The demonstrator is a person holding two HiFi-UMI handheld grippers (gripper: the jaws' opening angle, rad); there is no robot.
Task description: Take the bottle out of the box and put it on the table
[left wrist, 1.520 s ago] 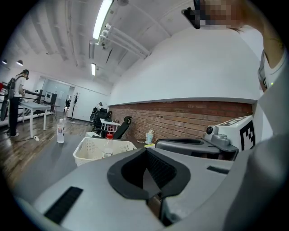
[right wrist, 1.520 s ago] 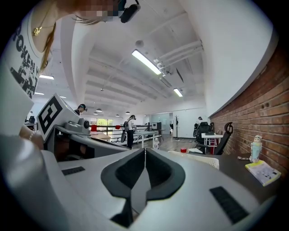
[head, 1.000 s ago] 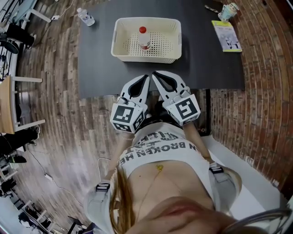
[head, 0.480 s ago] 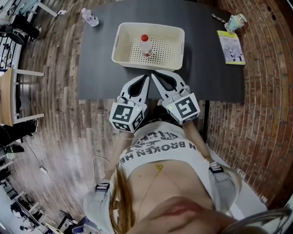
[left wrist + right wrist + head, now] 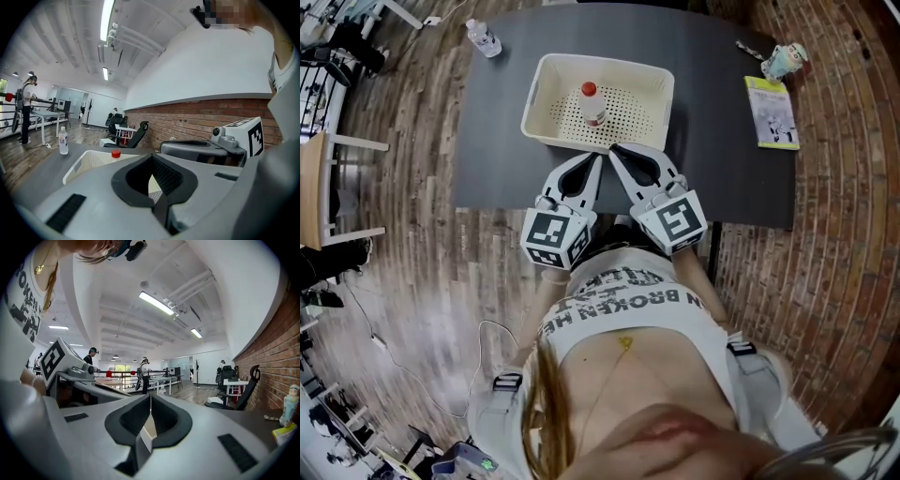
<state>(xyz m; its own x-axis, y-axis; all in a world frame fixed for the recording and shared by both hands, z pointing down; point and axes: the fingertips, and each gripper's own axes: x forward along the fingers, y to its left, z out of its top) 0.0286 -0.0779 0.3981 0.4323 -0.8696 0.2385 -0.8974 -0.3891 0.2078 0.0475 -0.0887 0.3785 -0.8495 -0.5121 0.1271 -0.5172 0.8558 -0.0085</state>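
A small bottle with a red cap stands upright inside the cream perforated box on the dark table. In the head view my left gripper and right gripper lie side by side, tips close together at the box's near wall. Both are shut with nothing between the jaws. From the left gripper view the red cap shows over the box's rim, left of the jaws. Past the right gripper only a sliver of cream shows.
A clear water bottle stands at the table's far left corner. A yellow-green book and a small figurine lie at the far right. A wooden side table stands on the floor to the left. People stand in the room behind.
Both grippers moved forward together, from the table's near edge up to the box's near wall. Their jaws stayed shut. The bottle and box have not moved.
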